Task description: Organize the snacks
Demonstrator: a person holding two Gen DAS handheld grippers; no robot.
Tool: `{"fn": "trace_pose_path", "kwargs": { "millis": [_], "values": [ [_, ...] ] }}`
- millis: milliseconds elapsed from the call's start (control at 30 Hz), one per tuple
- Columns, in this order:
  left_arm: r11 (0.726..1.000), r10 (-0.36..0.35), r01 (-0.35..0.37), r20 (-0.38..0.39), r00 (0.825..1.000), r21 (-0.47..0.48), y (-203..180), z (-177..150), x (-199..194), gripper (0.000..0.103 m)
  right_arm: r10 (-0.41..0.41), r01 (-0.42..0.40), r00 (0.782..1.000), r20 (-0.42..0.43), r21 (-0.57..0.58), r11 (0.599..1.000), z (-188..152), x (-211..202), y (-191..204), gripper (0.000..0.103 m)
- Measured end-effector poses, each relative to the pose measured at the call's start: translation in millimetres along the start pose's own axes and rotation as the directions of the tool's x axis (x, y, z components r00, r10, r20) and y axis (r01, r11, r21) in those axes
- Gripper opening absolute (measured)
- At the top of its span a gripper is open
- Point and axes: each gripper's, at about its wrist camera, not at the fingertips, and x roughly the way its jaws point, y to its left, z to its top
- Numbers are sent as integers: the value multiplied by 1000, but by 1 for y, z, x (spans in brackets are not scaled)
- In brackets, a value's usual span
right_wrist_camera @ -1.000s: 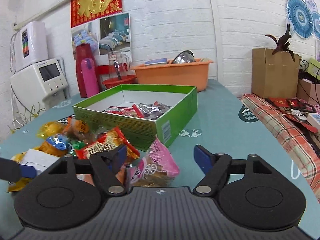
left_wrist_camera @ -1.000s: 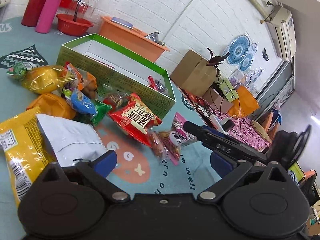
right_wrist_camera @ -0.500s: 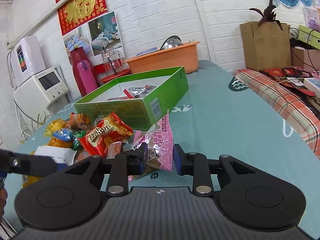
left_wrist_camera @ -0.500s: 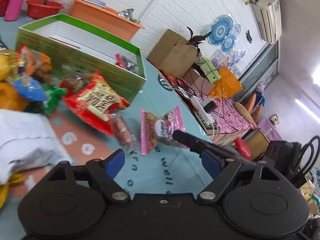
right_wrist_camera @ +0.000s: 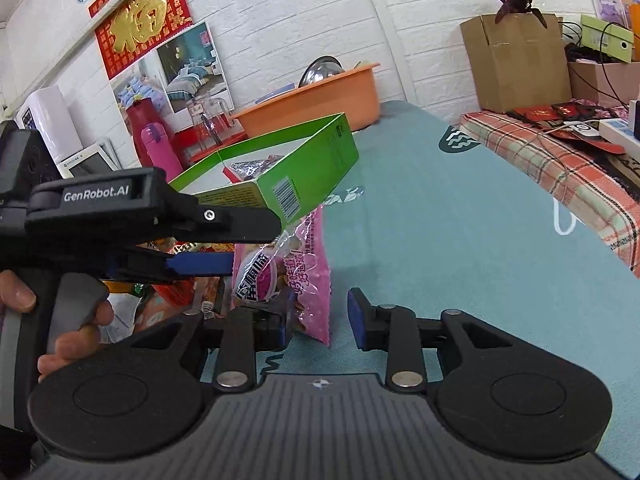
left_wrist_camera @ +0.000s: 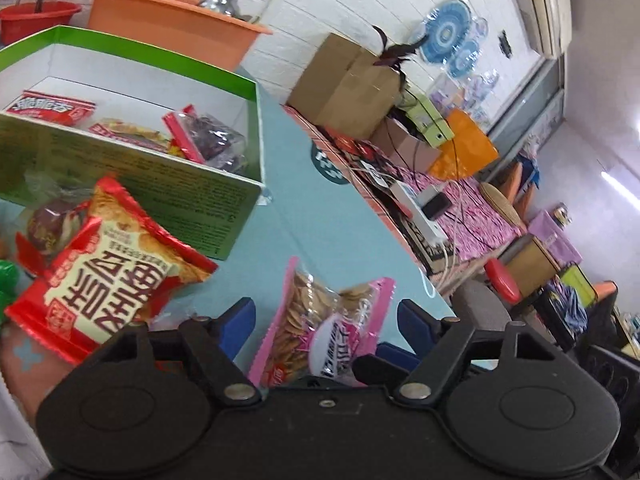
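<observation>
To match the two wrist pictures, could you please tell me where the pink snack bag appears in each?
Left wrist: pink snack bag low centre, between the left gripper's fingers.
Right wrist: left of centre, below the box corner.
Shared landmark: green box.

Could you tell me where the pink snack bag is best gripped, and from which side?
Grip the pink bag by its flat sealed side edge, coming in low from the near side. It lies on the table apart from the green box; its bulging middle looks too wide and crushable.
</observation>
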Motion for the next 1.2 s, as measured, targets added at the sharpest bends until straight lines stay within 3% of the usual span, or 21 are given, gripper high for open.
{"fn": "trace_pose_path", "kwargs": {
  "millis": [133,200,300,333,367,567,700,900,1200],
  "values": [
    [1000,-7,7,-30,1000,-14,6,-2,3,76,22,-22,1000,11,-8,1000,1,2,2,72],
    [1000,-7,6,-30,1000,-12,7,-2,3,75,23,-23,1000,16,-16,1000,2,3,3,90],
    [1000,-3,3,-29,1000,-7,6,-3,2,69,39,-39,999,14,-8,999,3,5,2,91],
    [1000,4,-4,-28,1000,-1,6,-4,2,57,45,-45,999,12,-3,999,3,5,2,91],
    [1000,10,-10,-33,999,5,5,-5,4,33,55,-55,998,8,-1,998,3,7,2,91],
    [1000,7,-7,-26,1000,-21,4,-14,1,31,57,-57,998,-21,-19,998,2,11,10,78],
    [1000,-14,14,14,1000,-9,-3,-8,-18,31,61,-60,998,15,-69,996,11,-2,21,77],
    [1000,-11,10,102,995,17,-8,17,-50,32,112,-100,991,77,-144,985,39,-3,42,77],
    [999,27,-31,217,976,14,10,71,-81,33,200,-164,969,146,-229,960,86,33,75,77]
  ]
}}
